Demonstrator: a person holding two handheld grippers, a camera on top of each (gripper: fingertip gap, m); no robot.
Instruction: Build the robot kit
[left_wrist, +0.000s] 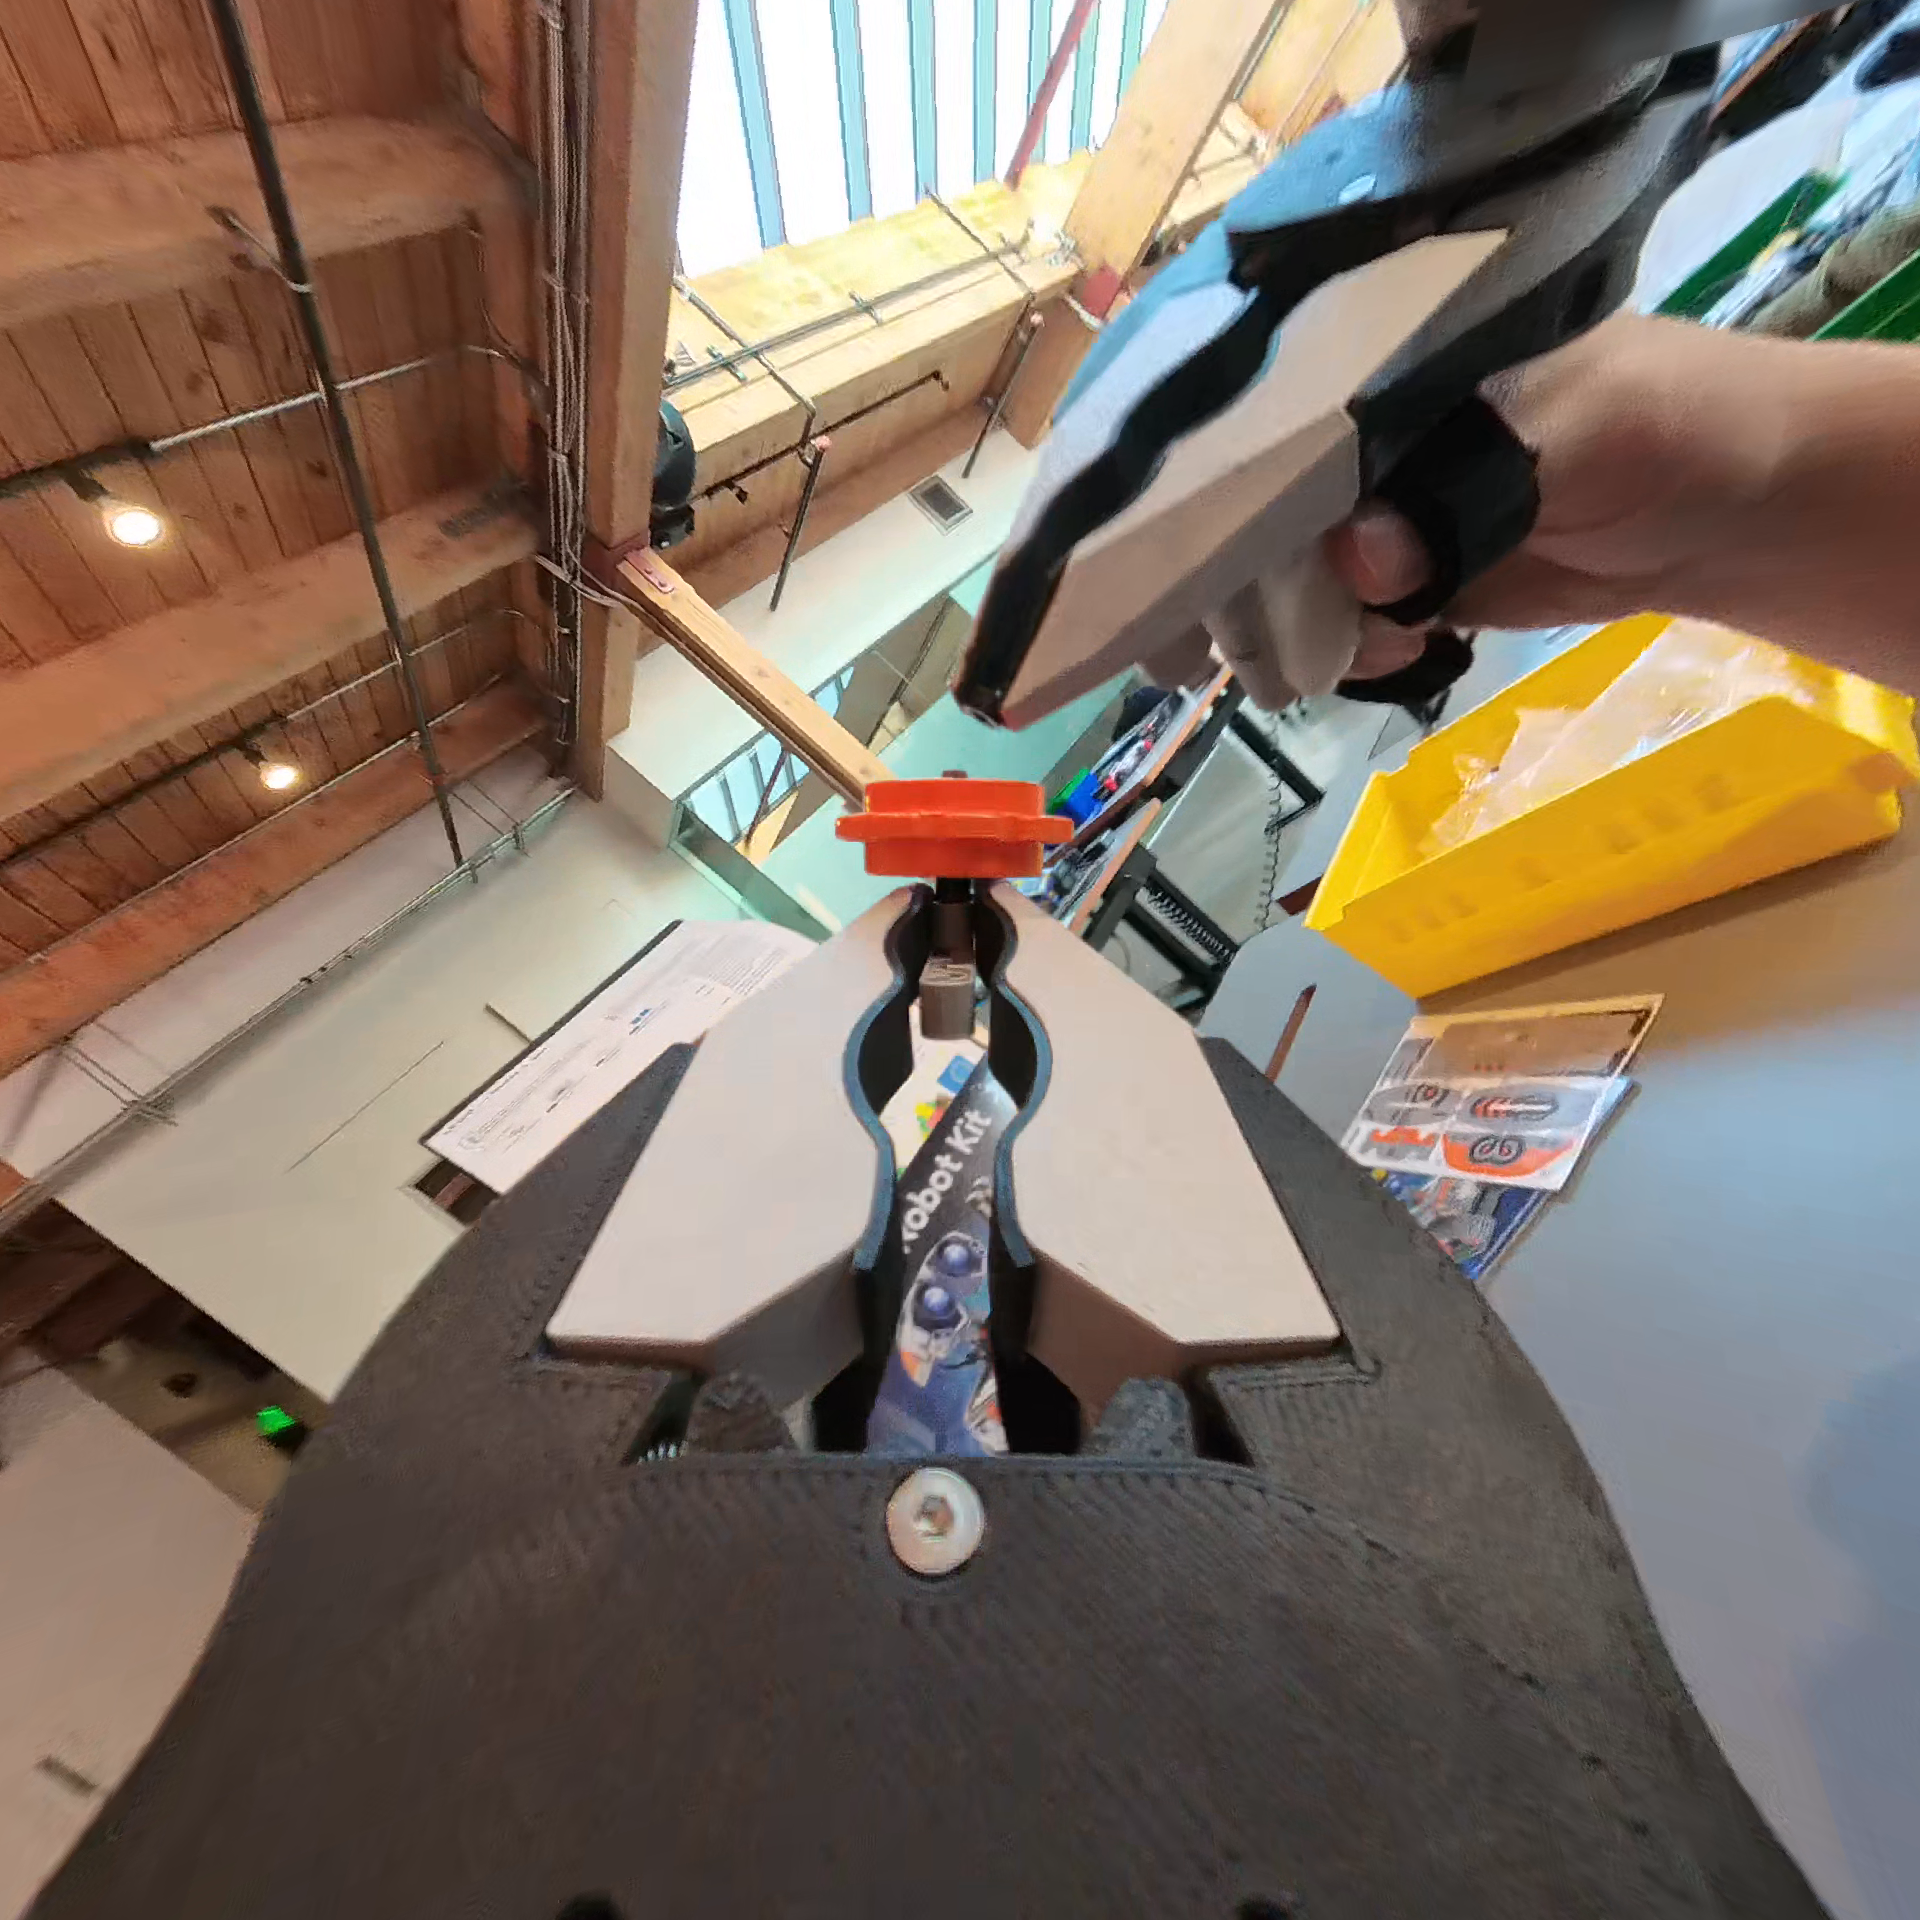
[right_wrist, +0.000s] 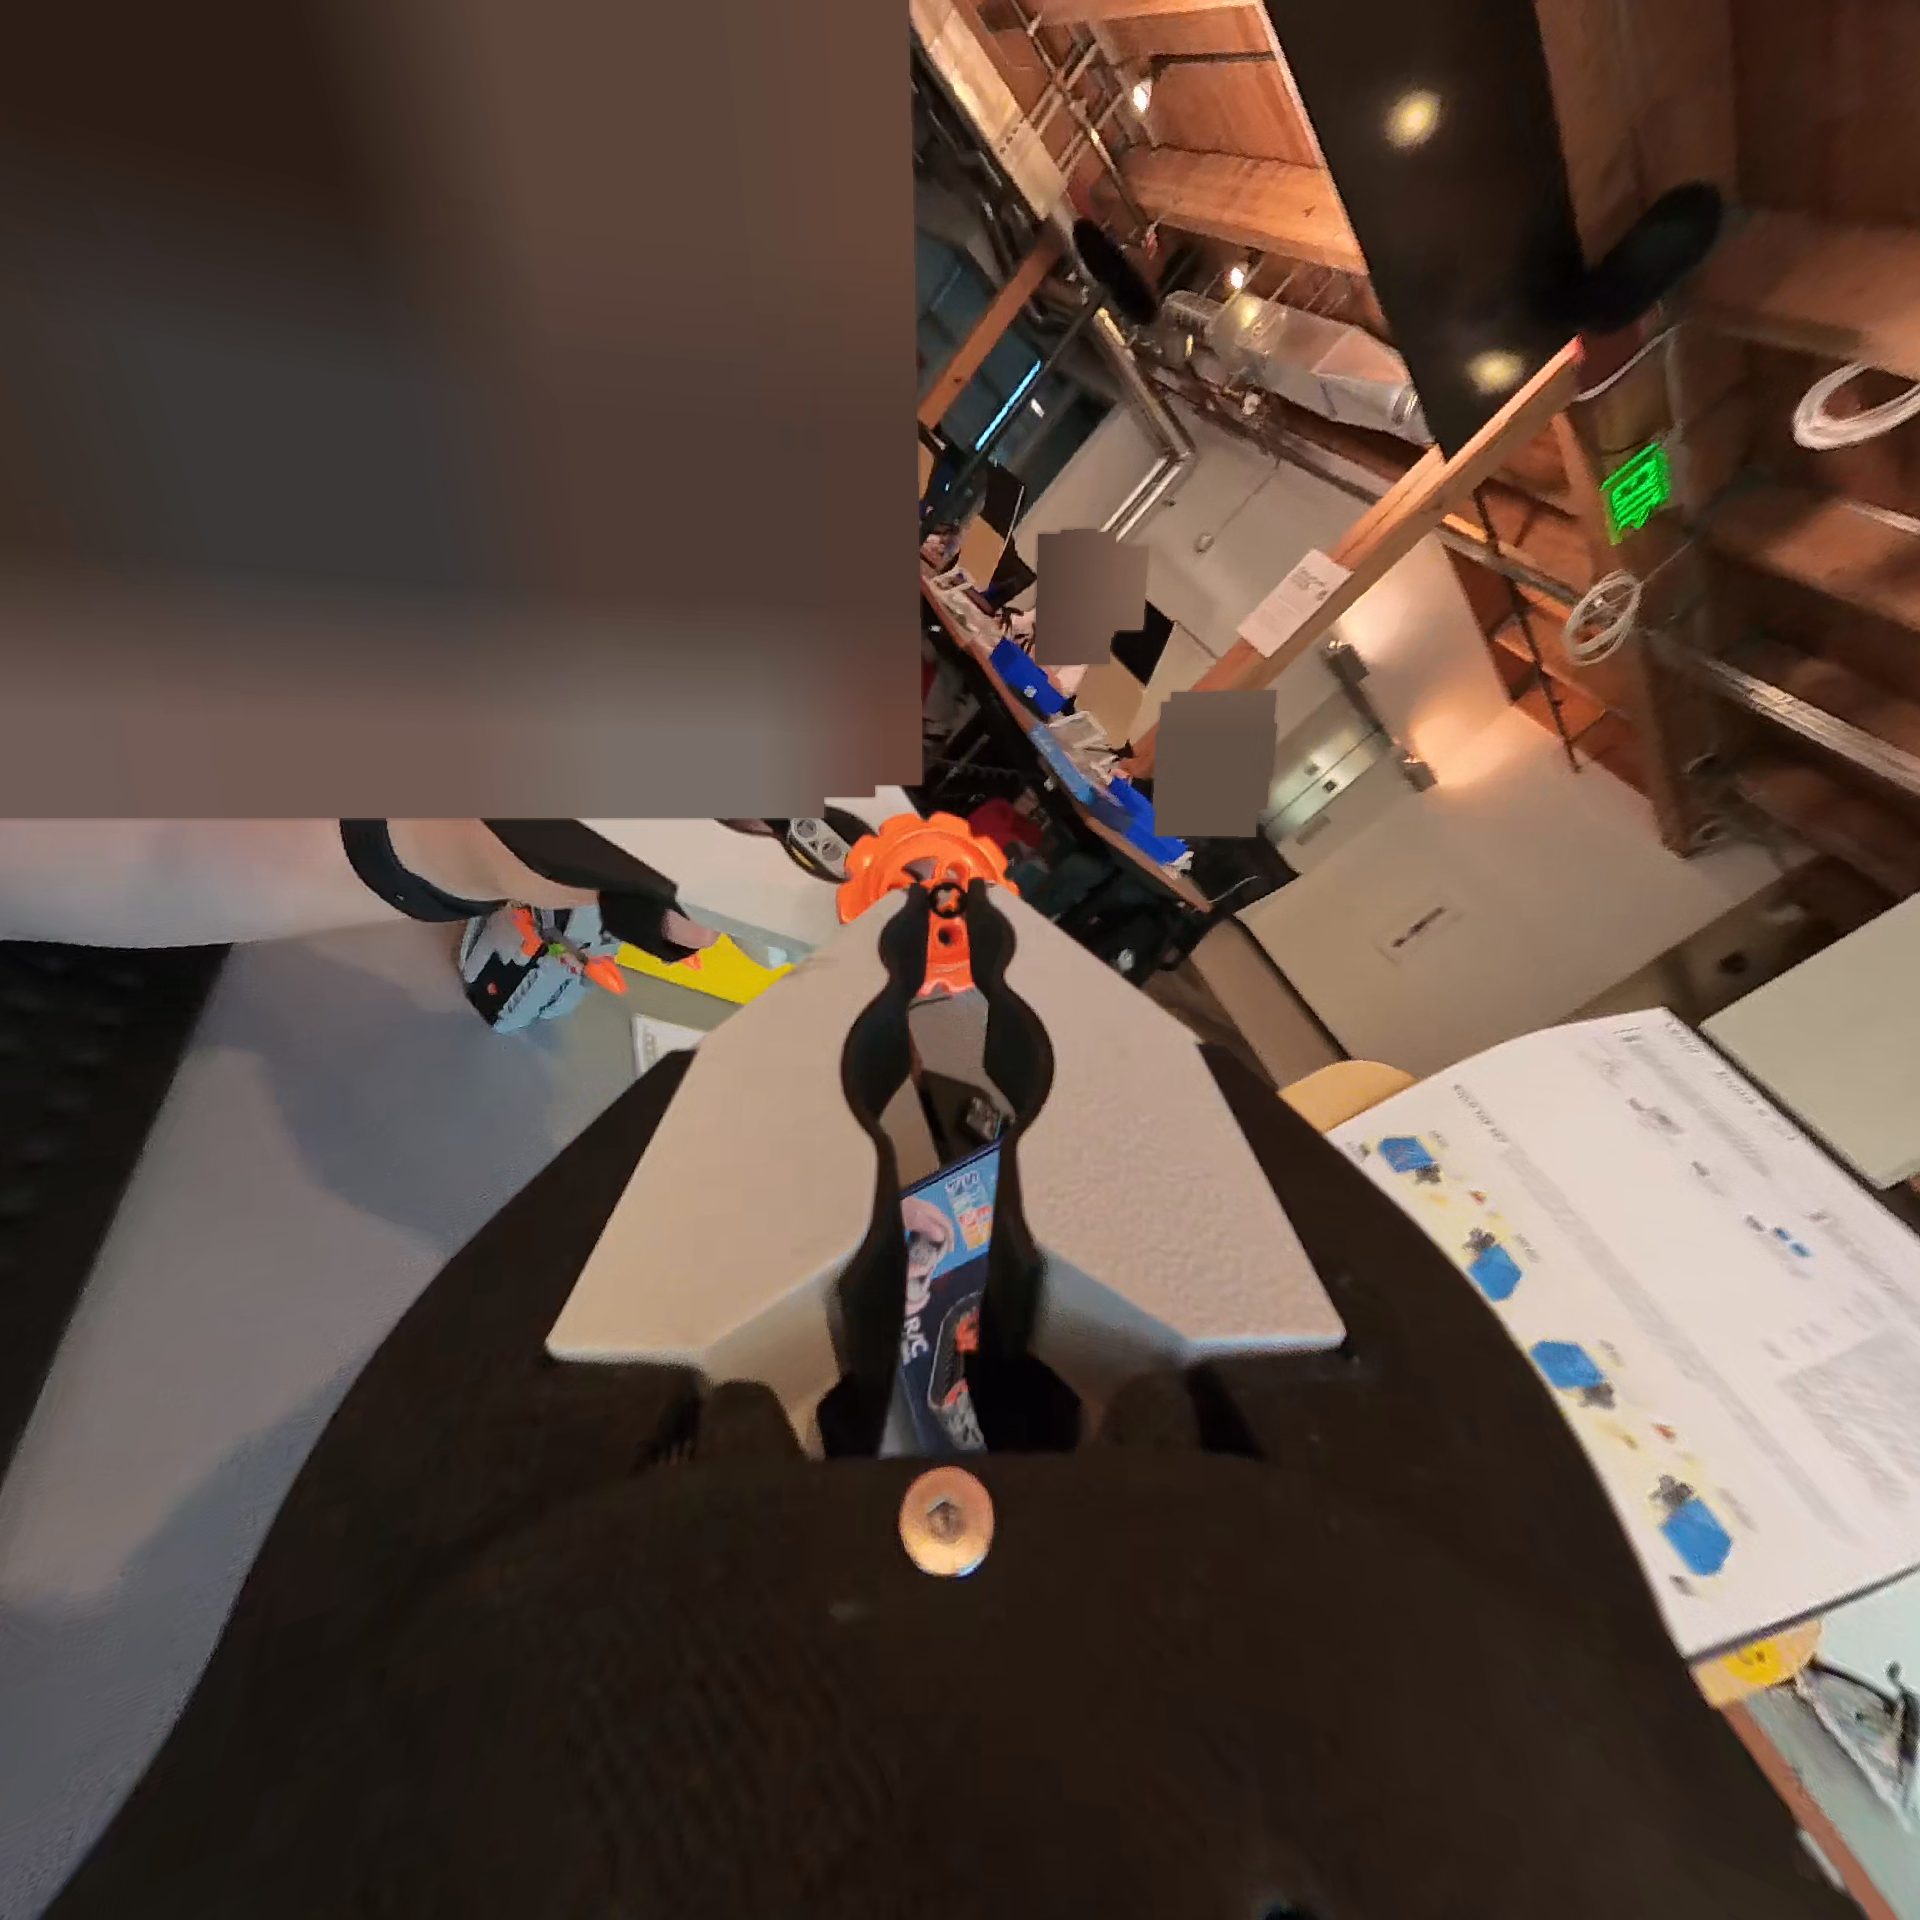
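My left gripper (left_wrist: 954, 904) points upward and is shut on a short black axle with a grey connector (left_wrist: 945, 997) between the jaws. An orange toothed wheel (left_wrist: 954, 831) sits on the axle's top end, just past the fingertips. My right gripper (right_wrist: 943, 904) is shut on a small orange piece with a cross hole (right_wrist: 945, 940). In the left wrist view the right gripper (left_wrist: 982, 707) is held by a hand at the upper right, its tip a little above the wheel. The wheel (right_wrist: 904, 862) also shows just beyond the right fingertips.
A yellow bin (left_wrist: 1610, 810) with clear bags and a sticker sheet (left_wrist: 1496, 1101) lie on the grey table to the right. A printed instruction sheet (right_wrist: 1662, 1299) lies nearby. A grey and orange model (right_wrist: 530, 966) sits by a gloved hand (right_wrist: 644, 914). The grippers are tip to tip, or close to it.
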